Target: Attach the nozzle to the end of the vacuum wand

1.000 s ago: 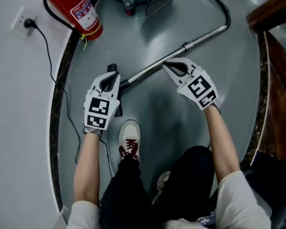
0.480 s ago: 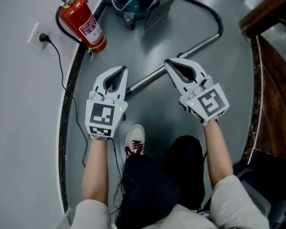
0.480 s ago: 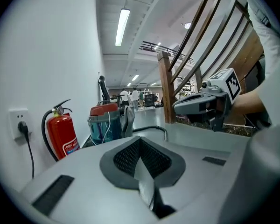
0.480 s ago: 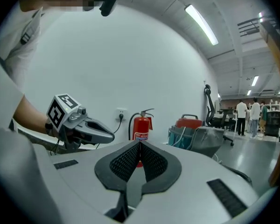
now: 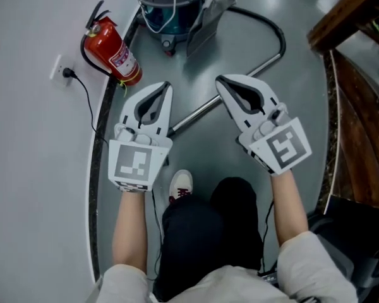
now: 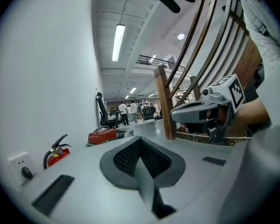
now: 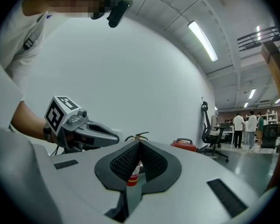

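Lying flat — wand on floor

Above the white shoe with its dark red laces, the left gripper and the right gripper wore pale grey moulded shells that tapered to a point, lined with dark, mesh-textured pads. Each carried a white cube printed with black square markers. Below the shoe were black trousers and short, light-coloured sleeves. A thin dark cable ran down below and left of the shoe.
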Available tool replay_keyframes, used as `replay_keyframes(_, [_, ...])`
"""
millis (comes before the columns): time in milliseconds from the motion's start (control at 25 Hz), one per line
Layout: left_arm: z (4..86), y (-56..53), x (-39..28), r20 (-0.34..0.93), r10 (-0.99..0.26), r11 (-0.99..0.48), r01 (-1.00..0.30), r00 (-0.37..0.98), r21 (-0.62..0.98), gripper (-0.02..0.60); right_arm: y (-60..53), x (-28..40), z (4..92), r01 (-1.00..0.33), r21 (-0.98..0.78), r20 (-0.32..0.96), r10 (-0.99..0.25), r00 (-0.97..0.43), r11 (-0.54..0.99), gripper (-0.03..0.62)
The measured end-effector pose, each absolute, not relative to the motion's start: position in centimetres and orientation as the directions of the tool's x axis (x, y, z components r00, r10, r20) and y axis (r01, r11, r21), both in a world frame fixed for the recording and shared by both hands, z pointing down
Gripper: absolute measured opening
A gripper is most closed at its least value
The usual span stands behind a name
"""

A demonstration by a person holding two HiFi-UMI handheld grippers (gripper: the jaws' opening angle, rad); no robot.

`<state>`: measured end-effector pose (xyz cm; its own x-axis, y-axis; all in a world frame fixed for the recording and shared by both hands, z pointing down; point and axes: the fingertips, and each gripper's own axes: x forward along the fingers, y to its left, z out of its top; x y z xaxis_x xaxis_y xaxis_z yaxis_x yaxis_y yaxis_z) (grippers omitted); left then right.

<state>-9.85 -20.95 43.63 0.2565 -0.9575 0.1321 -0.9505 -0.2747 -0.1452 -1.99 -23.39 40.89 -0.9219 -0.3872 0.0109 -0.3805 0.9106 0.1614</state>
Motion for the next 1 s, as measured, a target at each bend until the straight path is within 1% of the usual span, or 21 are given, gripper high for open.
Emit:
replay_keyframes(200, [36.8, -20.9, -10.0, 0.09, -0.96, -0.276, -0.949, 0.265, -0.155, 0.0, -23.3, -2.6, 35.2, -0.395, 0.166, 0.008, -0.401, -0.916, 0.904, 0.026])
replay_keyframes(440, [28.6, -20.3, -7.4, 0.127, -0.928, -0.372, -0.902, 0.351, -0.221, 0.0, -22.5, -1.5, 26.7, -0.403, 0.156, 0.029, -0.412, -0.911, 0.902, 0.026])
replay_keyframes(560, [23.4, -20.1, -7.2, 0.119, -0.924, -0.381, -0.901, 0.364, -0.207, 0.0, -21.9, -1.5, 22.0, -0.407, 0.148, 0.04, -0.417, -0.908, 0.901, 0.026])
replay_keyframes(840, [9.3, -18.2, -5.7, 0.121, -0.919, -0.392, -0.896, 0.374, -0.209, 0.0, -19.6, -0.8, 8.5, -0.425, 0.096, 0.026, -0.429, -0.903, 0.9, 0.026])
replay_keyframes(1000, [0.9, -16.2, -5.2, 0.105, -0.926, -0.377, -0.904, 0.363, -0.2, 0.0, -17.8, 0.3, -0.2, -0.437, 0.103, 0.006, -0.44, -0.898, 0.894, 0.026])
